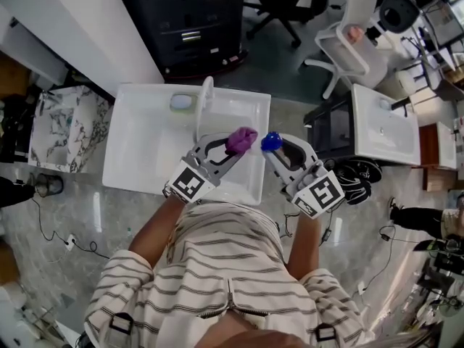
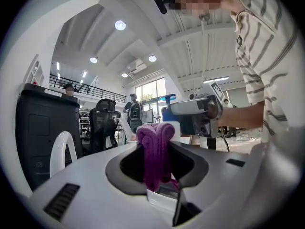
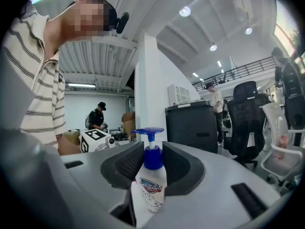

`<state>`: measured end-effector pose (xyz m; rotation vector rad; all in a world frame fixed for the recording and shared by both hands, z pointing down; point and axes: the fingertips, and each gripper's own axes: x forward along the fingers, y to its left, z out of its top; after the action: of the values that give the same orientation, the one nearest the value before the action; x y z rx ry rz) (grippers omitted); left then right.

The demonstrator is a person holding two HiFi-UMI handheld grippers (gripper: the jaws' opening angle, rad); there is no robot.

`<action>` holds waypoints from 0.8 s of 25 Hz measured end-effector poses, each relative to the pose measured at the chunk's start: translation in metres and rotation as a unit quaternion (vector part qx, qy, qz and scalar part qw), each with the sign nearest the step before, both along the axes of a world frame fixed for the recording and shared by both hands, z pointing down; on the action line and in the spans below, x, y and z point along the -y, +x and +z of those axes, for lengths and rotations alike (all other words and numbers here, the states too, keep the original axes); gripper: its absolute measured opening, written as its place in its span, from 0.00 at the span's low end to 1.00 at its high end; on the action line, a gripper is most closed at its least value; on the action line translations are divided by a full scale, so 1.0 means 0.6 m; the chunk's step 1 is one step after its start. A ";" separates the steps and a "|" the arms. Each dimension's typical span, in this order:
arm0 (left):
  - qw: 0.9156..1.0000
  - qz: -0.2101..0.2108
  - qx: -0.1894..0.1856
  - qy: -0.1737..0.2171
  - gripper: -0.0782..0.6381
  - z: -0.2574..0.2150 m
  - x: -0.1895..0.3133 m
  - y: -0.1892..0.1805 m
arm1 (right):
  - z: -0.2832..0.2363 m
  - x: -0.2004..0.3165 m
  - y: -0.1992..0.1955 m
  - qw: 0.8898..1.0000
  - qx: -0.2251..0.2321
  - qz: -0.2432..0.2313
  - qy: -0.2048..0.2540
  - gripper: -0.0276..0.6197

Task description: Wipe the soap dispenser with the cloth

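Left gripper (image 2: 159,175) fingers clamped on cloth (image 2: 156,149); right gripper (image 3: 148,175) fingers clamped on soap dispenser (image 3: 149,182).

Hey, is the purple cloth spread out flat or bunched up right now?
Bunched up: the cloth is a thick rolled wad pinched between the jaws of the left gripper.

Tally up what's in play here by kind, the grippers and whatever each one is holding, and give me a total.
Grippers: 2, the left gripper and the right gripper
Cloth: 1, the purple cloth clamped in the left gripper
Soap dispenser: 1, the soap dispenser with a blue pump, clamped in the right gripper
Total: 4
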<state>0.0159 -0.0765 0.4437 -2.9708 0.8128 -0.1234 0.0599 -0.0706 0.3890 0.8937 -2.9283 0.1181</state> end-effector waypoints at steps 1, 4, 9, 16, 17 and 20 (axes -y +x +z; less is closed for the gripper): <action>1.000 0.009 0.003 0.003 0.27 -0.001 -0.002 0.002 | -0.001 -0.003 0.000 1.000 0.000 -0.007 0.000 0.24; 0.999 0.035 0.011 0.010 0.27 -0.006 -0.010 0.008 | -0.004 -0.013 0.002 1.000 0.004 -0.025 0.000 0.24; 0.998 0.064 0.011 0.012 0.27 -0.009 -0.017 0.019 | -0.005 -0.031 0.000 0.998 -0.004 -0.059 0.000 0.24; 0.996 0.093 -0.015 0.003 0.27 -0.008 -0.022 0.026 | -0.003 -0.052 -0.013 0.995 -0.009 -0.097 -0.002 0.24; 0.995 0.099 -0.016 0.006 0.27 -0.010 -0.024 0.027 | -0.004 -0.055 -0.014 0.995 -0.008 -0.103 -0.002 0.24; 0.993 0.116 -0.015 0.008 0.27 -0.013 -0.029 0.026 | -0.006 -0.065 -0.019 0.993 -0.004 -0.121 -0.002 0.24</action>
<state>0.0315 -0.0592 0.4362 -3.0292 0.4631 -0.0609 0.0484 -0.0318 0.3851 0.5300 -2.9988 0.1034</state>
